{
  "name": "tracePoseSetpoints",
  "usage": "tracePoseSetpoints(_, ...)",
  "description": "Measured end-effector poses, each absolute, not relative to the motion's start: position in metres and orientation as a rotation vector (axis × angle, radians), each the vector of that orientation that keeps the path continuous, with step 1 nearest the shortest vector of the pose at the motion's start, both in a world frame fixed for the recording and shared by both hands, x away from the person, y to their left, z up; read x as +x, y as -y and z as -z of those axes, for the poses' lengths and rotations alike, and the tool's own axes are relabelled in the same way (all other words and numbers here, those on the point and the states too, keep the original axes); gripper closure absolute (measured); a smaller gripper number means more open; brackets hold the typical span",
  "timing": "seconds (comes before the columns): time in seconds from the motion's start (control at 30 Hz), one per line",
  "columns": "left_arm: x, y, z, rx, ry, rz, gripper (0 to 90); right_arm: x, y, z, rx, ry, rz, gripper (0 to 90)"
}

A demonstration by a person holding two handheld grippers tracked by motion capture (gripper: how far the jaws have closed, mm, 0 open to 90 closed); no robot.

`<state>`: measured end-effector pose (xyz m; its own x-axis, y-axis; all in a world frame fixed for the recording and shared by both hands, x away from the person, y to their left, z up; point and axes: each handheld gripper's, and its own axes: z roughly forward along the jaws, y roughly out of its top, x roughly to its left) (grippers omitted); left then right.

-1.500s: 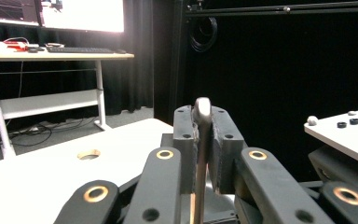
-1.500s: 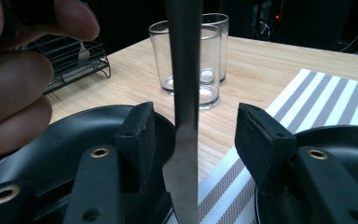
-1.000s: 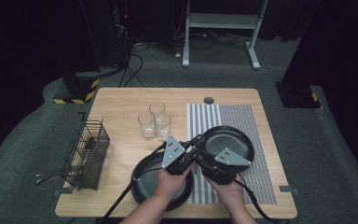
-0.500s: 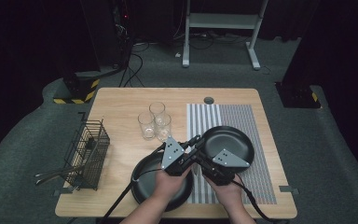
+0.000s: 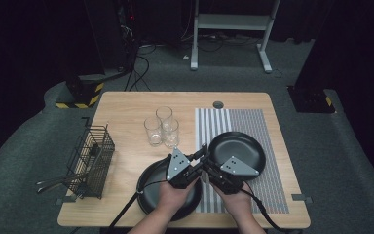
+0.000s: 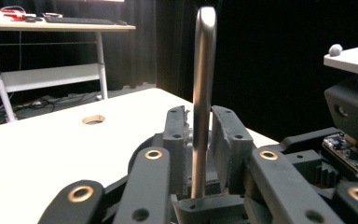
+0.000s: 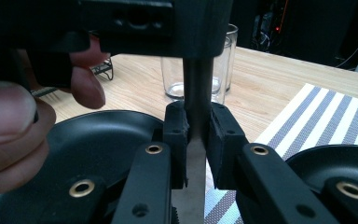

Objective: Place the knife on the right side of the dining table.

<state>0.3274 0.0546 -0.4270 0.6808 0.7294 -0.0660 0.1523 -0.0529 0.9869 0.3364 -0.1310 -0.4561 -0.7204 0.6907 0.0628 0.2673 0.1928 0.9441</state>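
Observation:
A metal table knife (image 6: 203, 70) stands between both grippers, above the gap between two black plates. My right gripper (image 5: 206, 164) has just been closing and its pads (image 7: 176, 133) now press on the knife's blade (image 7: 196, 102). My left gripper (image 5: 203, 151) has just been opening. The knife's handle still stands between its pads (image 6: 175, 135), with a thin gap on each side. Both grippers meet tip to tip at the near middle of the table, each held in a hand.
One black plate (image 5: 151, 195) lies at the near edge, the other (image 5: 241, 144) on a striped placemat (image 5: 268, 126). Three clear glasses (image 5: 161, 127) stand just beyond the grippers. A black wire basket (image 5: 92, 158) with utensils sits at the left edge.

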Motion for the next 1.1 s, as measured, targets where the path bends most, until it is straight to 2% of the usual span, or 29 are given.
tracePoseSetpoints(0.23, 0.33, -0.055, 0.429, 1.604, -0.754, -0.531, 83.1, 0.337, 0.13, 0.456, 0.898, -2.099, -1.539, 78.2)
tracePoseSetpoints(0.47, 0.334, -0.06, 0.431, 1.587, -0.777, -0.513, 83.0, 0.334, 0.135, 0.451, 0.909, -2.086, -1.545, 65.7)
tracePoseSetpoints(0.63, 0.334, -0.06, 0.431, 1.583, -0.778, -0.507, 83.0, 0.327, 0.144, 0.443, 0.919, -2.068, -1.561, 60.6)
tracePoseSetpoints(0.93, 0.333, -0.059, 0.431, 1.581, -0.772, -0.505, 83.2, 0.32, 0.16, 0.423, 0.906, -2.016, -1.616, 60.2)
tracePoseSetpoints(1.1, 0.333, -0.058, 0.431, 1.583, -0.768, -0.506, 83.2, 0.319, 0.161, 0.412, 0.9, -1.987, -1.63, 56.7)
